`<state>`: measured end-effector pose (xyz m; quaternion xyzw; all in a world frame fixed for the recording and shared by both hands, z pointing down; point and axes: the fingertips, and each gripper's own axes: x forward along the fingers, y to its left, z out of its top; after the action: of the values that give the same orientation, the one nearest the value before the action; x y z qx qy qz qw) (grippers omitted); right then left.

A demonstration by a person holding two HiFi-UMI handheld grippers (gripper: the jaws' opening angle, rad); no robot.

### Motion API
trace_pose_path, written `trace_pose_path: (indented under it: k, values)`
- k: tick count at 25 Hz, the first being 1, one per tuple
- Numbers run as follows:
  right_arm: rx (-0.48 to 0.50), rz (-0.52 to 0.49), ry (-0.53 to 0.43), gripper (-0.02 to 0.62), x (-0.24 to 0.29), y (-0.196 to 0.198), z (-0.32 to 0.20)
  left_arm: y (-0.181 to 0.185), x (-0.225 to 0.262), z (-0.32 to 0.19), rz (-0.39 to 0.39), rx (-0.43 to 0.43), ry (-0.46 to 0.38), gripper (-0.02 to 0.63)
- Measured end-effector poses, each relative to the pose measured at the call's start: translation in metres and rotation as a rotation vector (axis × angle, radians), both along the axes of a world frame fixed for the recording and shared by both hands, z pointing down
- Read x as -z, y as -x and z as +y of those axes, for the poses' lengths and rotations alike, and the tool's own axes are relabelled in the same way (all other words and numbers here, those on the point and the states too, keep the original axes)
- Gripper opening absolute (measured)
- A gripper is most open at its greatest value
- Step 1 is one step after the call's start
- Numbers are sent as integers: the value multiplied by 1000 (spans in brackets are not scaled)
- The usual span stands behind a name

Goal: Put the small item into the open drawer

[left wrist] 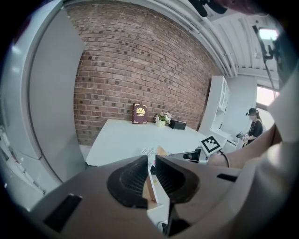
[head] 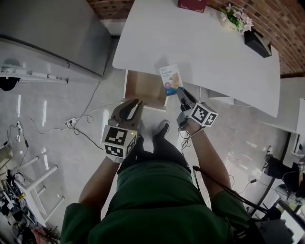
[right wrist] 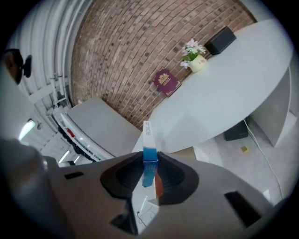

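The small item is a thin white, blue and orange box (head: 170, 78). My right gripper (head: 180, 91) is shut on its blue end and holds it over the table's front edge, just right of the open drawer (head: 144, 88). In the right gripper view the box (right wrist: 147, 139) stands edge-on between the pads of the right gripper (right wrist: 149, 161). The drawer is wooden inside and hangs out under the white table (head: 200, 52). My left gripper (head: 135, 107) hovers just in front of the drawer. In its own view the left gripper (left wrist: 152, 170) has its jaws a narrow gap apart with nothing between them.
On the table's far side lie a maroon book (head: 192, 5), a flower pot (head: 237, 18) and a black box (head: 257, 42). A grey cabinet (head: 52, 33) stands left. Cables (head: 71, 123) run over the floor. A person (left wrist: 254, 126) stands far right.
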<state>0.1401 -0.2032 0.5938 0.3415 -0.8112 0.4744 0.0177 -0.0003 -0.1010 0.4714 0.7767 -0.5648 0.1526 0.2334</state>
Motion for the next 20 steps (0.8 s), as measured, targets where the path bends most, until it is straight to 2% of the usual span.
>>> trace_pose_path:
  k: [6, 12, 15, 20]
  values:
    - [279, 115, -152, 95, 10, 42, 17, 20, -10, 15, -19, 94, 7, 46]
    - [598, 234, -261, 95, -10, 98, 61, 48, -24, 45, -21, 193, 32, 47]
    - [682, 301, -294, 97, -26, 117, 75, 64, -35, 58, -25, 221, 44, 48]
    - [730, 410, -297, 97, -66, 132, 76, 96, -54, 69, -27, 231, 71, 46]
